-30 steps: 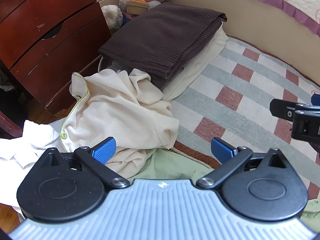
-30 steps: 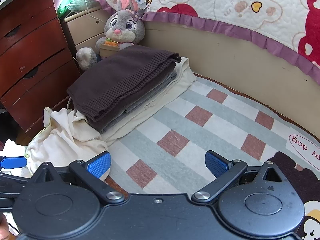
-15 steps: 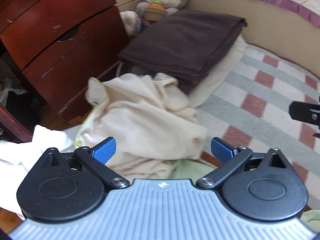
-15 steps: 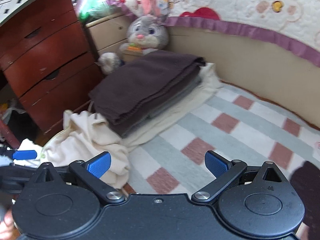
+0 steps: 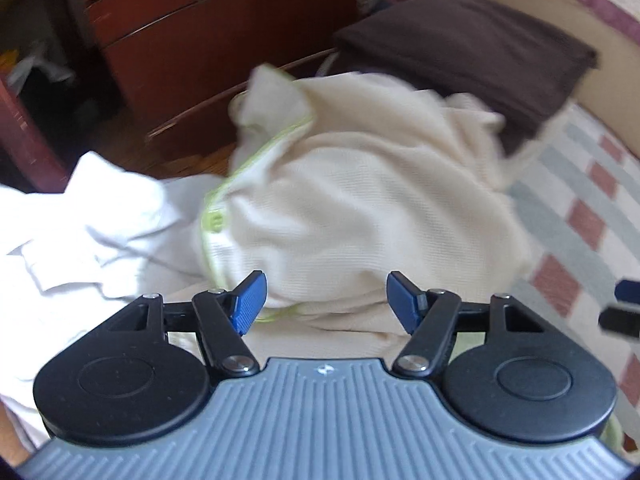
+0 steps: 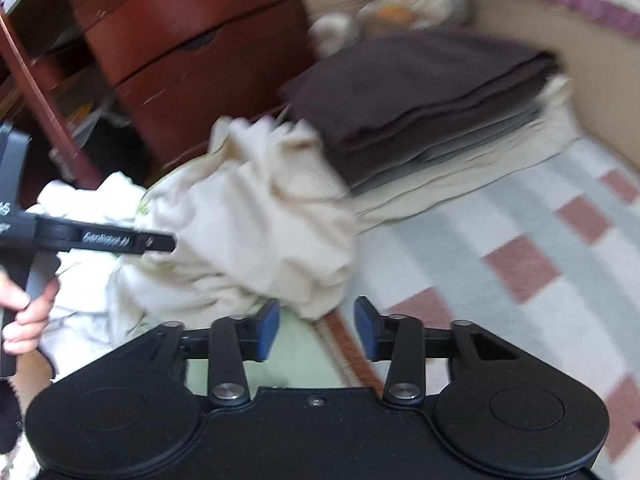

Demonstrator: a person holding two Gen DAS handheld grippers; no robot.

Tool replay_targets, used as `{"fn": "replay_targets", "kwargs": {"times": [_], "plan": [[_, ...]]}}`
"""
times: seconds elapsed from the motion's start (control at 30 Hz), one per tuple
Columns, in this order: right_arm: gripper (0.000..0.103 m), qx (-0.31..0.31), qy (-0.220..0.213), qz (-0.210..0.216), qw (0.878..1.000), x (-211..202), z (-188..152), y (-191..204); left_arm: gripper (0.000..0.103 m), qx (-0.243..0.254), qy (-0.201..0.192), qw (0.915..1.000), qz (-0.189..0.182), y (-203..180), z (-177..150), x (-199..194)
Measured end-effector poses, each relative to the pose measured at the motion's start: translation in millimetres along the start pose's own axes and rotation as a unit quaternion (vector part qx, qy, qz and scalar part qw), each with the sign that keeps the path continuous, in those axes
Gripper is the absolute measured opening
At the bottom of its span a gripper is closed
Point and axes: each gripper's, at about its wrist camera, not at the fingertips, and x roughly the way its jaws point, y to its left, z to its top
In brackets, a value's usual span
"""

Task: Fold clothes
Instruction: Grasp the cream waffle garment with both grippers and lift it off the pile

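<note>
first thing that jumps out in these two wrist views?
The crumpled cream garment with its green-trimmed edge fills the middle of both views, heaped on the checked bedcover. Both claws frame it: the left claw sits right at its near edge, the right claw just below its lower corner; both have just been closing, with no cloth pinched yet. Behind it is a neat stack topped by a dark brown knit, beside the red-brown dresser.

Both views are taken from the wrists, angled steeply downward, close above the bed. The crumpled cream garment (image 5: 360,184) and folded brown stack (image 6: 416,92) are shared by both.
</note>
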Motion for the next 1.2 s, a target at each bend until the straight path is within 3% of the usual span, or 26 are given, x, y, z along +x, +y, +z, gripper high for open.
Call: {"fn": "replay_targets", "kwargs": {"times": [0.03,0.1,0.23,0.33,0.43,0.47,0.53,0.57,0.63,0.7,0.8,0.93,1.1,1.17,1.2], "plan": [[0.071,0.002,0.007,0.007,1.0,10.2,2.9,-0.1,0.066,-0.005,0.005,1.0,0.001,4.8,1.1,4.6],[0.077,0.005,0.006,0.011,1.0,30.9,11.0,-0.3,0.067,-0.022,0.015,0.9997,-0.003,15.2,3.2,12.4],[0.083,0.018,0.015,0.02,1.0,75.4,27.4,-7.0,0.07,-0.044,0.022,0.9988,-0.008,31.7,7.5,27.6],[0.084,0.056,0.022,0.014,0.998,112.9,33.9,-17.3,0.078,-0.051,0.006,0.9985,-0.018,36.2,9.2,38.8],[0.084,0.139,0.032,0.06,0.988,136.5,30.4,-35.2,0.084,-0.077,0.003,0.9964,-0.034,40.8,9.7,48.8],[0.081,0.167,0.034,0.078,0.982,142.5,28.2,-41.2,0.087,-0.087,0.004,0.9954,-0.039,42.4,9.8,52.1],[0.025,0.213,0.036,0.115,0.969,148.2,22.8,-50.2,0.092,-0.106,0.011,0.9926,-0.058,45.7,9.8,60.2],[0.023,0.234,0.035,0.132,0.963,148.3,19.8,-53.5,0.087,-0.113,0.025,0.9902,-0.078,47.1,9.4,66.9],[0.019,0.264,0.018,0.157,0.951,141.0,13.2,-57.7,0.056,-0.104,0.049,0.9841,-0.135,47.2,8.6,75.2],[0.017,0.301,0.012,0.2,0.932,133.9,5.6,-62.2,0.018,-0.091,0.065,0.9748,-0.193,46.7,7.7,78.9],[0.016,0.364,0.002,0.278,0.889,120.2,-7.9,-66.0,0.014,-0.106,0.051,0.9609,-0.251,49.1,4.1,69.2],[0.016,0.401,-0.025,0.333,0.853,90.1,-28.5,-63.2,0.014,-0.134,0.049,0.9259,-0.35,53.1,-0.9,59.0],[0.015,0.396,-0.037,0.336,0.854,48.0,-34.2,-66.9,0.011,-0.107,0.025,0.9214,-0.373,44.0,9.8,27.0],[0.015,0.403,-0.016,0.348,0.846,35.0,-31.1,-67.3,0.011,-0.098,0.017,0.9151,-0.391,39.5,16.2,8.0],[0.015,0.396,-0.001,0.35,0.849,28.1,-28.7,-64.9,0.011,-0.092,0.012,0.9129,-0.398,36.2,17.9,-2.7]]}}
